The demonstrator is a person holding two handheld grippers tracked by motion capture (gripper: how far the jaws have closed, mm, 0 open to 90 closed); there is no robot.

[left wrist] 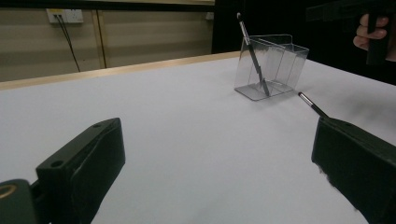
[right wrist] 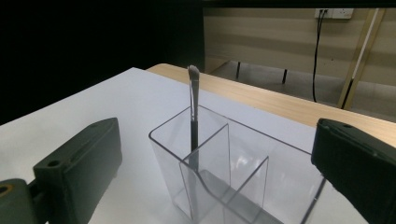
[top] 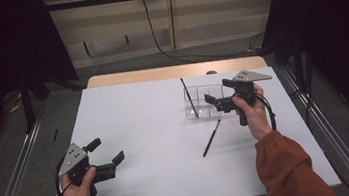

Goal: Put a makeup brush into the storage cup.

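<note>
Seemingly level right tool (top: 209, 100), jaws apart.

Ahead of the left gripper (top: 108, 155) the table (top: 141, 132) lay bare. The clear organizer (top: 202, 102) stood right before the right gripper (top: 209, 103), a loose brush (top: 211, 138) lying just beneath it.

Clear glossy plastic organizer (right wrist: 243, 186), matt white tabletop (top: 146, 131), pale wood table edge (top: 159, 73), matt black brush (top: 211, 138)
</note>
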